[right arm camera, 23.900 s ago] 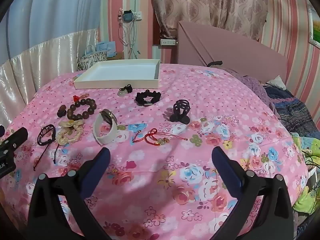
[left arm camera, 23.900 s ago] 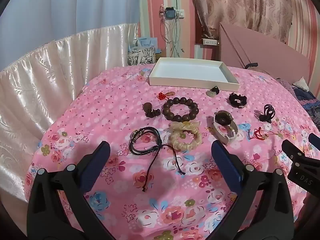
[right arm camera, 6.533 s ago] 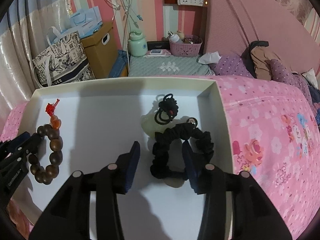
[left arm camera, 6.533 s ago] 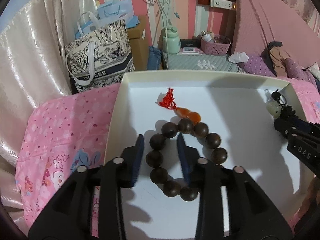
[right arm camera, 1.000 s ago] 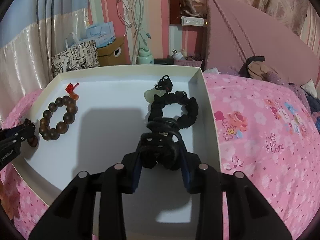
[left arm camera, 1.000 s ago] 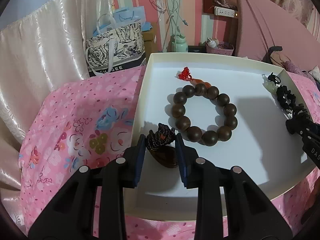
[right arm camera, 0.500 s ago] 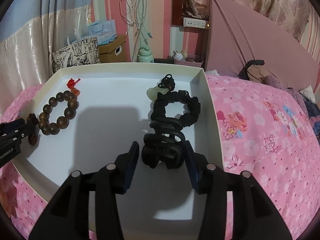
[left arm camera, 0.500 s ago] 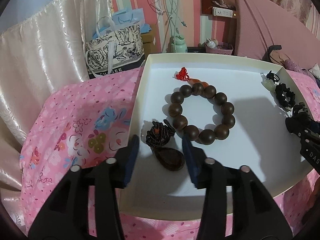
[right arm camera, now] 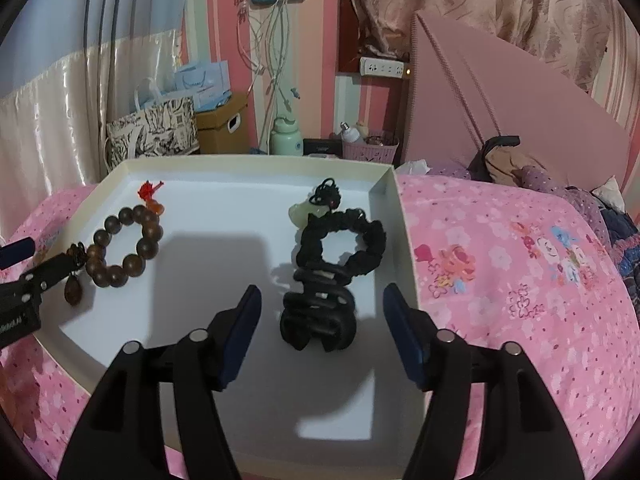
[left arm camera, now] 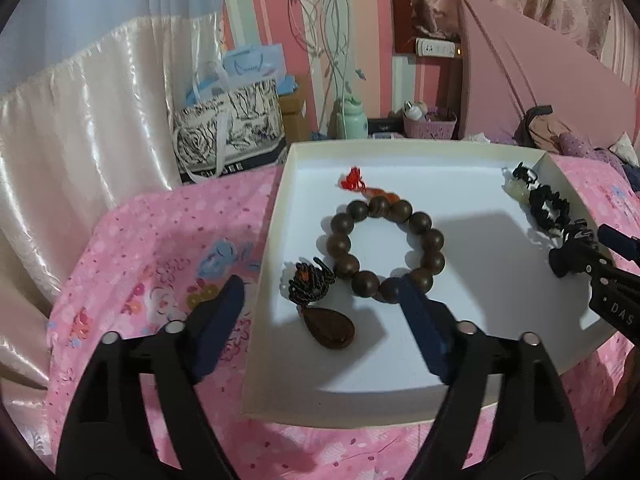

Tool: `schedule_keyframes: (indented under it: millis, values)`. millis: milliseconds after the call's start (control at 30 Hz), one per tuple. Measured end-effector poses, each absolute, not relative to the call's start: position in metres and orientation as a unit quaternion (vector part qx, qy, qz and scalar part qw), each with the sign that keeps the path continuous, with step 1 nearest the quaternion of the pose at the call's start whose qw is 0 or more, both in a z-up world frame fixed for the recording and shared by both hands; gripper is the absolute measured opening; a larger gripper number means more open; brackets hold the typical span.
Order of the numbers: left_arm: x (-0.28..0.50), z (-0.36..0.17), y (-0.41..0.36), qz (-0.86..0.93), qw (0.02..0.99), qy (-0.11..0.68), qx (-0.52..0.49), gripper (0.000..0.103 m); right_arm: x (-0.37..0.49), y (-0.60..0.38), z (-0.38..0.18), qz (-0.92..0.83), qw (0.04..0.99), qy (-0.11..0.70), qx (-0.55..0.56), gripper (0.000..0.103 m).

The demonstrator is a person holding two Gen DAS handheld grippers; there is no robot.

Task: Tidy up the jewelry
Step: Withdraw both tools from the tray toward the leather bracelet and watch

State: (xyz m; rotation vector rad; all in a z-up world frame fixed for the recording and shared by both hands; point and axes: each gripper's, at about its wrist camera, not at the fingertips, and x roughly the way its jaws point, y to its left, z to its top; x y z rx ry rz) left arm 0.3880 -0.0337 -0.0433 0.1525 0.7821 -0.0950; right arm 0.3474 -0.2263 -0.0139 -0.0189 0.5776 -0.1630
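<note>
Both my grippers, left gripper (left arm camera: 320,304) and right gripper (right arm camera: 322,316), have just been opening and hold nothing. Inside the white tray (left arm camera: 420,152), the wooden pendant (left arm camera: 330,326) and rigid hair claw (right arm camera: 318,318) lie released; I'd pinch the claw's body.

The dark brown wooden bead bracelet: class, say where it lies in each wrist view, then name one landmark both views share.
Left wrist view: the dark brown wooden bead bracelet lies mid-frame, in the middle of the white shallow tray.
Right wrist view: the bracelet lies at left, in the tray's left part.
Shared landmark: the mint green bottle beyond the tray.
</note>
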Motion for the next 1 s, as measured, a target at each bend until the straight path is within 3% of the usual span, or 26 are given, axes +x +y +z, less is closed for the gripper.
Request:
schedule_keyframes:
  millis: [167,267,300,700,1000]
  values:
    - [0.370,-0.017,-0.034,-0.055,0.929,0.361,0.063,0.094,0.325,-0.233,0.012,-0.073,0.960,0.269,0.005,0.074]
    - [0.353,0.002,-0.037,-0.055,0.934,0.346,0.072,0.097,0.303,-0.236,0.033,-0.079,0.965,0.249,0.003,0.093]
    - [0.348,0.007,-0.036,-0.055,0.935,0.342,0.074,0.099,0.295,-0.236,0.039,-0.081,0.967,0.241,0.002,0.094]
    - [0.255,0.070,-0.004,-0.048,0.942,0.330,0.046,0.100,0.180,-0.233,0.087,-0.124,0.968,0.214,-0.038,0.097]
    - [0.185,0.063,0.014,-0.048,0.937,0.344,0.036,0.100,0.103,-0.231,0.079,-0.131,0.972,0.190,-0.038,0.097]
